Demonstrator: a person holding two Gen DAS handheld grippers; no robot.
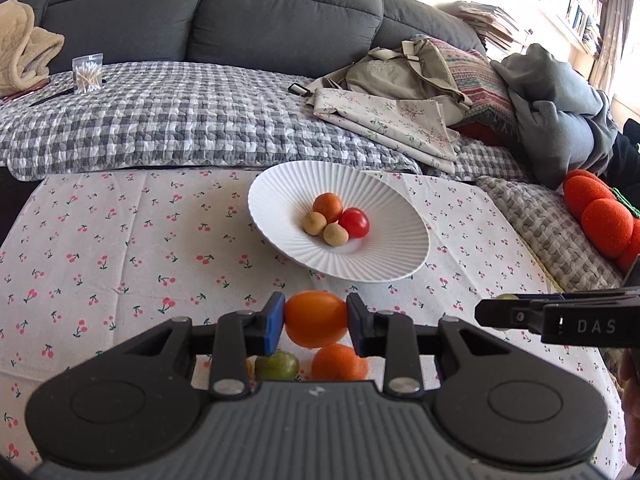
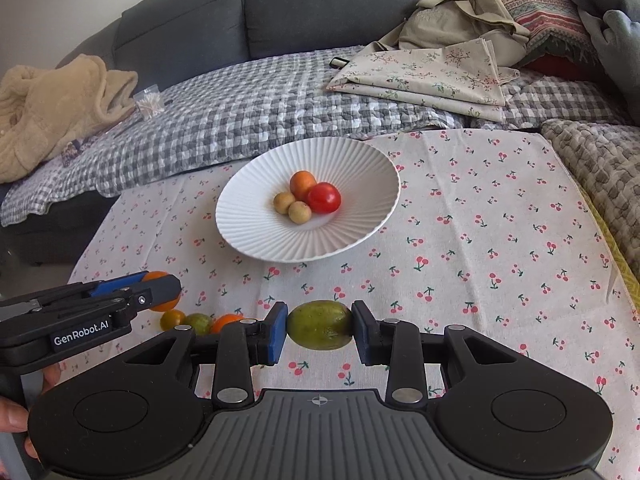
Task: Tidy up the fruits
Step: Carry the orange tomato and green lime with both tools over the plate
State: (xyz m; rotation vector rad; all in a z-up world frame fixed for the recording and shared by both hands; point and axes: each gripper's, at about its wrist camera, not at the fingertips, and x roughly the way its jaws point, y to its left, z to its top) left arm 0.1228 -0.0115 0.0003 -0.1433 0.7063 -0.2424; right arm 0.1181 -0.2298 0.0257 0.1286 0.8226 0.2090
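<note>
A white ribbed bowl (image 1: 400, 256) (image 2: 248, 236) on the cherry-print cloth holds a red tomato (image 1: 354, 222) (image 2: 324, 197), an orange fruit (image 1: 327, 206) (image 2: 303, 183) and two small tan fruits (image 1: 335, 234) (image 2: 299, 212). My left gripper (image 1: 315, 319) is shut on an orange fruit (image 1: 315, 319), held above the cloth in front of the bowl. My right gripper (image 2: 320, 331) is shut on a green fruit (image 2: 320, 331). On the cloth below lie a green fruit (image 1: 277, 365) (image 2: 199, 322), a small orange fruit (image 1: 338, 362) (image 2: 225, 322) and a yellow-green fruit (image 2: 172, 319).
Behind the table is a grey sofa (image 1: 260, 12) with a checked quilt (image 1: 160, 120), folded floral cloth (image 1: 384, 120), bags, a beige blanket (image 1: 24, 48) and a cotton-swab box (image 1: 87, 72). A red-orange plush (image 1: 604, 216) lies at right.
</note>
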